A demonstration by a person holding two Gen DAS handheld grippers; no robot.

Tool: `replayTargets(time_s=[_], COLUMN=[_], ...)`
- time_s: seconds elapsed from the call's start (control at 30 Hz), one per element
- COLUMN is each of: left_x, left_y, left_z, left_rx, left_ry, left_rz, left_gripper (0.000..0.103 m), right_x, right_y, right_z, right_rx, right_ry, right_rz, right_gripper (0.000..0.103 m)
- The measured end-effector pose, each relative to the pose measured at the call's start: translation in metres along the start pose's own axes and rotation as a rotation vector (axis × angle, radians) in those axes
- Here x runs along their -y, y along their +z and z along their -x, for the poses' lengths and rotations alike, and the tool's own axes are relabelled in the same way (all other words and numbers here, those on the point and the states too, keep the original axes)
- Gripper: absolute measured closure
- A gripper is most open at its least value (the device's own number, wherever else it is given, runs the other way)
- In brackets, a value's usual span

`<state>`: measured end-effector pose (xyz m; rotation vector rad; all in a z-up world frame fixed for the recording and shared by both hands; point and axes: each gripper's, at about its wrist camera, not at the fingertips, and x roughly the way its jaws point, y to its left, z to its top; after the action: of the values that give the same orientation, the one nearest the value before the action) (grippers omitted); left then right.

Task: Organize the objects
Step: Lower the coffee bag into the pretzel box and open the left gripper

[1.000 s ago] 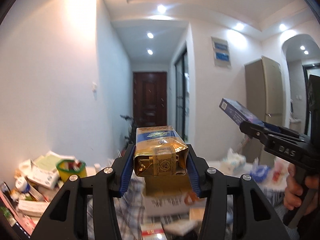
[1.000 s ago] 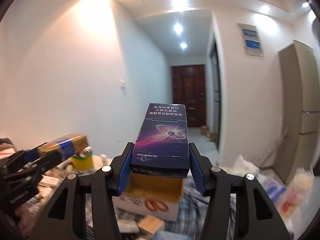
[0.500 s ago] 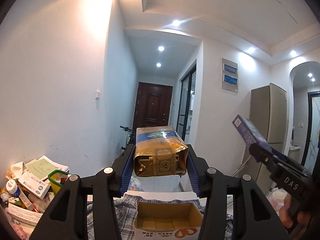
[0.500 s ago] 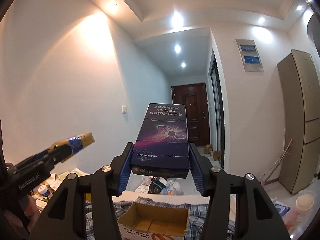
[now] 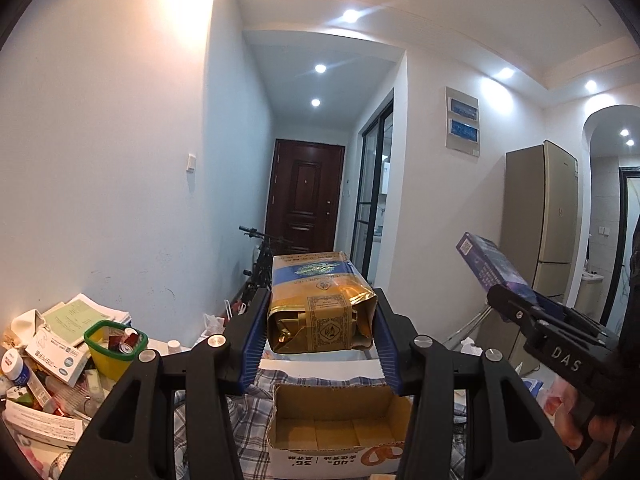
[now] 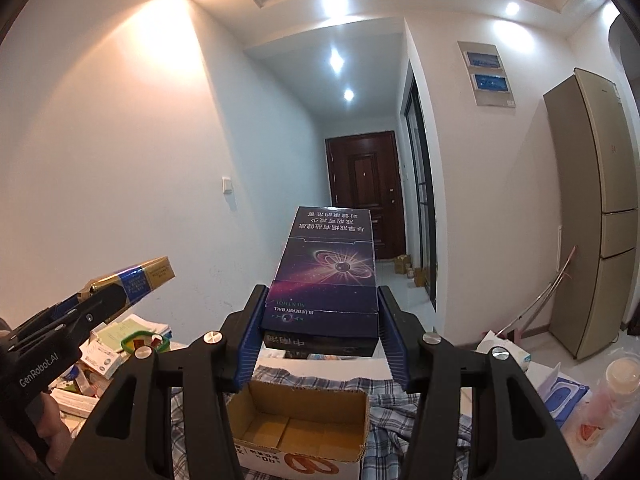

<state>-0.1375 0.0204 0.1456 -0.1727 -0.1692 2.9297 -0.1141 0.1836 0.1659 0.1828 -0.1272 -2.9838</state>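
Two cartons ride above the open cardboard box (image 5: 338, 420) on the checked cloth (image 6: 408, 408): your left gripper (image 5: 320, 340) is clamped on the gold-and-blue pack (image 5: 320, 312), your right gripper (image 6: 318, 332) on the dark purple carton (image 6: 326, 276), both jaws partly closed against the sides. Lower one at a time, level and lengthwise into the box, and release only once it rests on the bottom, clear of the other gripper

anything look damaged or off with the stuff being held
The gold foil packet with a blue band clamped in the left gripper has a crumpled, torn-open near end. The dark purple galaxy-print carton in the right gripper looks intact.
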Motion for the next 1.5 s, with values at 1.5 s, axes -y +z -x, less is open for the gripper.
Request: replayTargets(time_s=[1.5], left_x=[-0.014], left_y=[-0.139], left_z=[-0.166], left_rx=[-0.499], left_ry=[-0.045], left_rz=[-0.004], left_gripper=[0.052], right_x=[0.023], right_y=[-0.120], right_z=[-0.140], right_rx=[-0.518], right_ry=[-0.083], right_rz=[0.017], right_gripper=[0.051])
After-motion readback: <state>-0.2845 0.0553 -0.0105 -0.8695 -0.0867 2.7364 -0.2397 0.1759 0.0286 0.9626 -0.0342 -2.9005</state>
